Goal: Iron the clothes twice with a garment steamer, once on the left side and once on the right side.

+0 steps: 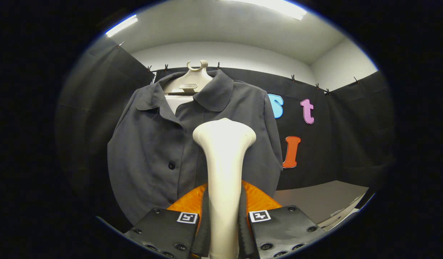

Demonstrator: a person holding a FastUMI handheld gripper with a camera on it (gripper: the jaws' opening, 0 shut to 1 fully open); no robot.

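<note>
1. Gripper: the two fingers are closed against opposite sides of the garment steamer's neck, one on each flank, with no gap between pad and neck on either side. Each finger carries a flat plate fixed with round fasteners and bearing a small square marker.

2. Garment steamer: smooth cream plastic with a matte finish. A slender neck rises between the fingers and flares into a broad, rounded head with soft edges. The head stands upright just ahead of the fingers and overlaps the shirt's front, slightly right of the button line. Whether the head touches the cloth cannot be told.

3. Shirt: dark grey woven fabric, short-sleeved, with a rounded flat collar and dark round buttons down the placket. It hangs open at the neck, front facing the gripper, beyond the steamer head. Light creases run down the front panel.

4. Hanger: pale moulded plastic with a curved hook at top, seated inside the collar.

5. Booth wall: black cloth, matte, held along its top edge by small clips, hanging behind and to both sides of the shirt.

6. Table: a flat grey surface to the right of the shirt's hem, bare where visible.

7. Clearance: open room lies to the right of the shirt, between its sleeve and the side cloth. The left sleeve hangs close to the cloth there.
</note>
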